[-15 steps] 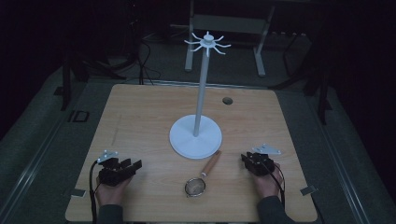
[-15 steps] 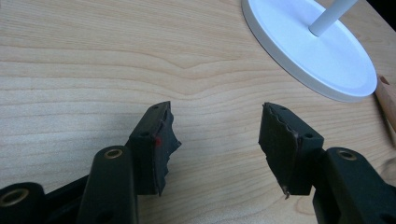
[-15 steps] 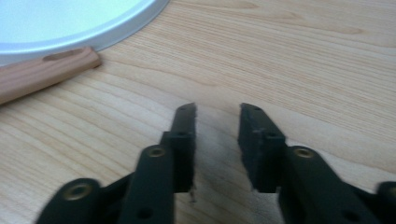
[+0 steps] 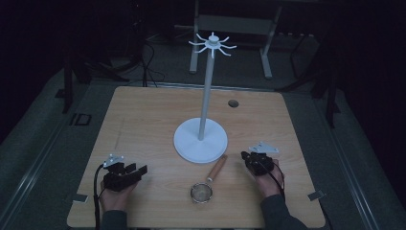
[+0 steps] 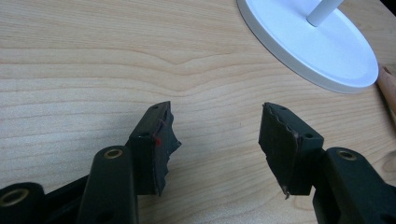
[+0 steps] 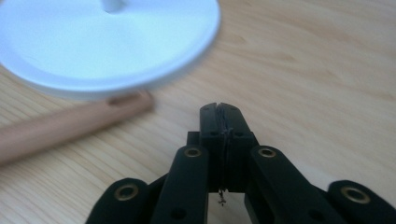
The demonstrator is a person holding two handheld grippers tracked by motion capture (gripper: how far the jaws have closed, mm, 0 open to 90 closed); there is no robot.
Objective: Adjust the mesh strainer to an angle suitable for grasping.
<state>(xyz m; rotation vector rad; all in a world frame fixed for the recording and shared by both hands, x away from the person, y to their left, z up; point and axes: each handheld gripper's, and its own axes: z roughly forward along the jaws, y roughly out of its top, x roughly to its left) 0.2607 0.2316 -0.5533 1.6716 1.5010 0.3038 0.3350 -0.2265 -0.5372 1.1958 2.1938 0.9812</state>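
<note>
While no writing is legible, left gripper (image 4: 139, 171) spread empty, right gripper (image 4: 245, 155) clenched, strainer (image 4: 201, 192) between.

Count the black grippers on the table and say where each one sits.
2. The left gripper rests near the table's front left corner; the right gripper rests front right, beside the white stand's base.

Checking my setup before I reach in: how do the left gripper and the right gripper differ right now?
The left gripper has its jaws spread wide over bare wood; the right gripper has its jaws pressed together with nothing between them. In the high view the left gripper sits farther from the strainer, while the right gripper lies nearer its wooden handle. Both rest low on the table in front of the white stand, holding nothing.
</note>
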